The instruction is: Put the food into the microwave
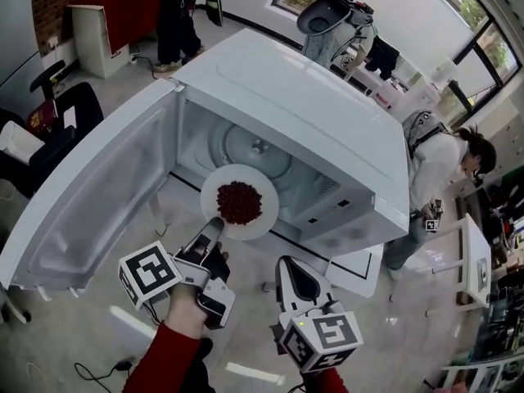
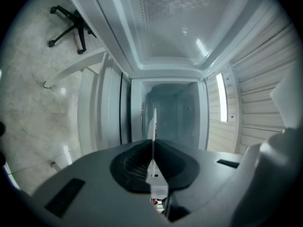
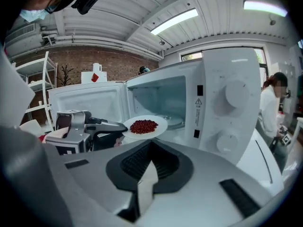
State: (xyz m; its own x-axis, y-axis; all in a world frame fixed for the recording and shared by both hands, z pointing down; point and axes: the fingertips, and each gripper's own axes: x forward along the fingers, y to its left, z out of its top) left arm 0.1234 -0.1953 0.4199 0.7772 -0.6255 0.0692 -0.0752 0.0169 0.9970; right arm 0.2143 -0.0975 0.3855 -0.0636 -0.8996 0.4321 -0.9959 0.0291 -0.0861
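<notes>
Nearly done: your left gripper [image 1: 213, 226] pinches the plate [image 1: 266, 219] of food [image 1: 239, 201] at the open microwave's [image 1: 327, 121] mouth. Setting it inside remains; your right gripper [image 1: 286, 262] has its jaws pressed together, empty.

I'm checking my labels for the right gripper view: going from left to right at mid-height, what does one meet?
Left hand-held gripper → plate of red food, gripped at its rim → microwave knobs → person in white.
</notes>
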